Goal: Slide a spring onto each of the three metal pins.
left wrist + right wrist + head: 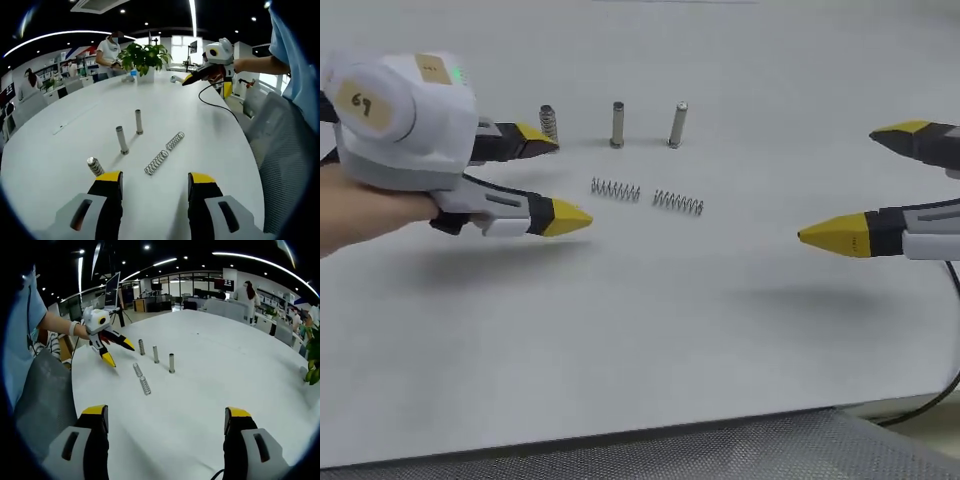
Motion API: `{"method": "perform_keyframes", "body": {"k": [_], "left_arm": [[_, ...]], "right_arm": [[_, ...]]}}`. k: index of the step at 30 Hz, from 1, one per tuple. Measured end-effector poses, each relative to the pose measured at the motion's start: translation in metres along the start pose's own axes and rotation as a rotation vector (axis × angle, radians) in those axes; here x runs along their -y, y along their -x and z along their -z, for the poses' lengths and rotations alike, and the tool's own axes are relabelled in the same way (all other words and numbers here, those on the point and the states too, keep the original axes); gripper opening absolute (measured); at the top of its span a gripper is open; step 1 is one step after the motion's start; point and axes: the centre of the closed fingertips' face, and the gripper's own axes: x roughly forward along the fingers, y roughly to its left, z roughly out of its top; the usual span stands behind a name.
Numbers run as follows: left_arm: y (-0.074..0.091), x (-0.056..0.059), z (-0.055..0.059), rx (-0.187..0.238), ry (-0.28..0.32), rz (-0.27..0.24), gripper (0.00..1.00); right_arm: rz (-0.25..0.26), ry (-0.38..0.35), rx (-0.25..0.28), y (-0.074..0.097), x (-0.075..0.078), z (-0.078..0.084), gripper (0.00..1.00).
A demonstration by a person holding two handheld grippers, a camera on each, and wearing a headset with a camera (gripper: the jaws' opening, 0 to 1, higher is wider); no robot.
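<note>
Holds left tool wide beside sprung pin, right tool wide, both empty. Faces two springs lying on counter, near bare pins.

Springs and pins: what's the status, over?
Left gripper, right gripper open, empty. One pin sprung, two pins bare, two springs loose on table. Nothing blocking.

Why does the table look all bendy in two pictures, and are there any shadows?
Left gripper view and right gripper view: fisheye lenses curve the edge of the table. Head view: it looks flat, with soft, faint shadows under the left gripper and the right gripper.
</note>
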Motion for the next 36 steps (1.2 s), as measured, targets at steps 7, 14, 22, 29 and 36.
{"method": "perform_keyframes", "body": {"k": [7,14,22,29,36], "left_arm": [[-0.013,-0.008,0.006,-0.013,-0.007,0.023,0.38],[-0.025,-0.007,0.008,-0.036,-0.031,0.052,0.28],[-0.033,-0.004,0.008,-0.043,-0.045,0.071,0.21],[-0.036,-0.006,0.009,-0.051,-0.053,0.083,0.14],[-0.038,-0.003,0.008,-0.057,-0.070,0.101,0.10]], "right_arm": [[0.006,-0.007,-0.004,0.003,0.004,0.004,0.95],[0.013,-0.018,-0.003,0.006,0.009,0.006,0.95],[0.016,-0.034,-0.012,0.009,0.012,0.014,0.94],[0.022,-0.040,-0.015,0.010,0.014,0.018,0.94],[0.022,-0.043,-0.014,0.009,0.016,0.019,0.94]]}}
